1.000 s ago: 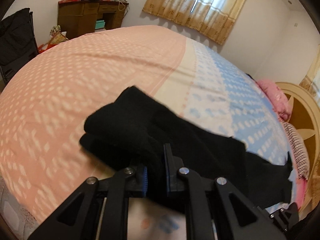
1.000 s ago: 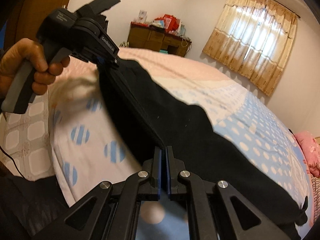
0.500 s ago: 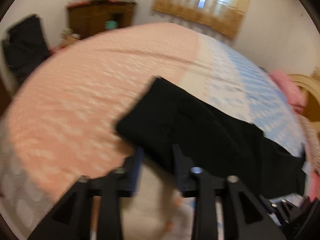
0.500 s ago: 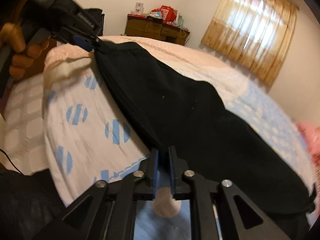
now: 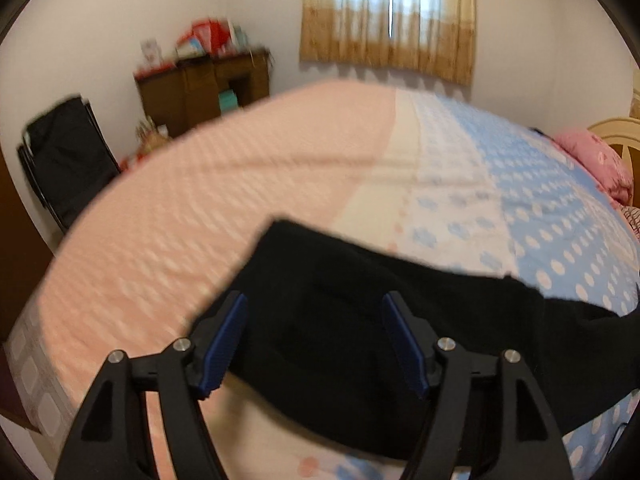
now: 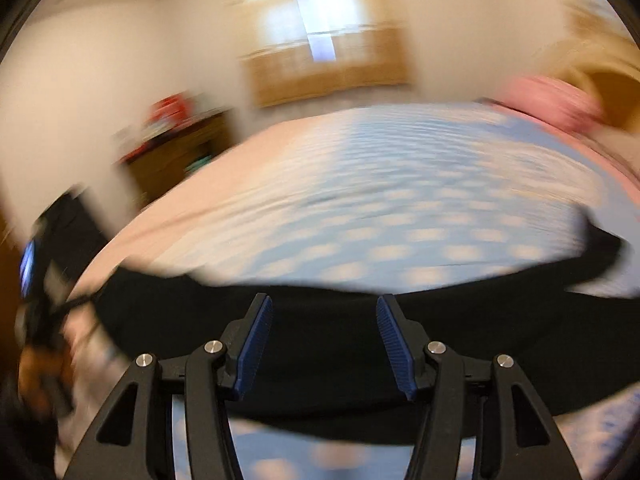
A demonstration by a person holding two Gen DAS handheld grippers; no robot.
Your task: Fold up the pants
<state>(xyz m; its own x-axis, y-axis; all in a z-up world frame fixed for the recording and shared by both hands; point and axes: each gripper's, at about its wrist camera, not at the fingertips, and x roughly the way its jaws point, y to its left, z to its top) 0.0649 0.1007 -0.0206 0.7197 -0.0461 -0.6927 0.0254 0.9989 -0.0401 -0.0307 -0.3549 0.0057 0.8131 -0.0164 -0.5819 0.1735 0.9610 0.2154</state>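
Black pants point(image 5: 360, 320) lie flat along the near edge of the bed, running from left to right. My left gripper point(image 5: 316, 308) is open and empty, its blue pads over the left end of the pants. In the blurred right wrist view the pants point(image 6: 480, 332) stretch as a long black band. My right gripper point(image 6: 324, 308) is open and empty above their middle. The left gripper shows as a dark blur point(image 6: 36, 280) at the far left of that view.
The bed point(image 5: 240, 184) has a pink and blue dotted cover. A pink pillow point(image 5: 596, 160) and headboard are at the right. A wooden dresser point(image 5: 208, 88) and a black chair point(image 5: 64, 156) stand by the far wall.
Both grippers have let go of the pants and opened wide. The pants dropped flat onto the bed. Both cameras swung to face the window; the right view is blurred.
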